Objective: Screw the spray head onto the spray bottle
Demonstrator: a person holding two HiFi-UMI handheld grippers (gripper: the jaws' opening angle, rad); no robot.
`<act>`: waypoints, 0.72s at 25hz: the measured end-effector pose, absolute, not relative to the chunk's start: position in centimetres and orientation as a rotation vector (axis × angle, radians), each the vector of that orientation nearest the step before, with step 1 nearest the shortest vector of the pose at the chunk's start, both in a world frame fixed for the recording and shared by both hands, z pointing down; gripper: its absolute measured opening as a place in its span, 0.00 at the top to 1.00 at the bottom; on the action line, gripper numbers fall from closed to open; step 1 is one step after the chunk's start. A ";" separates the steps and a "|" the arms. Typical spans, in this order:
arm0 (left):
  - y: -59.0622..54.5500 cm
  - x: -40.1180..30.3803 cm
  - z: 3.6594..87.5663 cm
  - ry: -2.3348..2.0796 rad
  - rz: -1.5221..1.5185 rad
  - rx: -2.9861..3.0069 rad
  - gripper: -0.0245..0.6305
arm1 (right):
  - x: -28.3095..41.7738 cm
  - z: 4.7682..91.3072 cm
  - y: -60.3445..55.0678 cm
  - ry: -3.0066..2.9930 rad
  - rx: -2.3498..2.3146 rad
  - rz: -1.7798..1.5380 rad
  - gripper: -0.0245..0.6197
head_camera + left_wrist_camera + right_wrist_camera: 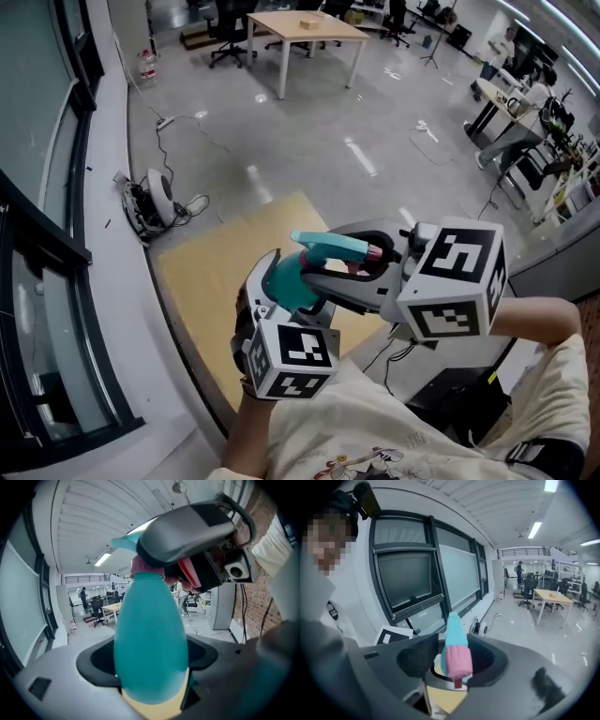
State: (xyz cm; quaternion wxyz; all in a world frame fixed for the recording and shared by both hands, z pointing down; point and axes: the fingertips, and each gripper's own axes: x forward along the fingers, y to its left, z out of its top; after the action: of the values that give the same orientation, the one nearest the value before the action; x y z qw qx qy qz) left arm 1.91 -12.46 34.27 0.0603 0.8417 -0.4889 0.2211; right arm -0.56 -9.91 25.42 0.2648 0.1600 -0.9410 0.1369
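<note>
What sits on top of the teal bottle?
A spray head, pink collar at the neck of the bottle, in the right gripper. Under the collar nothing shows, so seating cannot be judged.

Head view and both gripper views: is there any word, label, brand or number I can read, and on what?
No text can be read.
Spray bottle: plain teal, no label showing.
Spray head: no print showing.
Marker cubes: black-and-white square patterns only, no letters.
Shirt print: too small and cut off to read.

Grey left tool (286, 286) and right tool (361, 262) bear black-and-white marker cubes (455, 281); cream shirt (375, 433) worn.
</note>
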 end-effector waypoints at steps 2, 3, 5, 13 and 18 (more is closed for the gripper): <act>-12.7 1.9 33.9 -1.468 0.624 2.556 0.33 | -0.7 25.3 -9.7 -2.543 0.406 0.351 0.59; -12.8 1.8 33.8 -1.468 0.614 2.561 0.33 | -0.7 25.1 -9.6 -2.546 0.399 0.338 0.57; -12.9 1.7 33.5 -1.468 0.605 2.575 0.33 | -0.2 24.6 -9.2 -2.550 0.393 0.308 0.54; -12.1 1.2 33.9 -1.329 0.615 2.677 0.33 | 3.4 19.8 -5.6 -2.522 0.145 0.003 0.51; -11.1 1.3 34.3 -1.125 0.655 2.793 0.33 | 3.9 18.2 -5.2 -2.374 -0.110 -0.428 0.51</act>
State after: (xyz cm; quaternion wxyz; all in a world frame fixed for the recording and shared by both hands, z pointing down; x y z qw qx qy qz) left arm 1.29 -11.07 34.30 0.0300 0.9060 -0.3648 0.2125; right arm 3.87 -5.16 18.22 0.3555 -0.0427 -0.9189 -0.1656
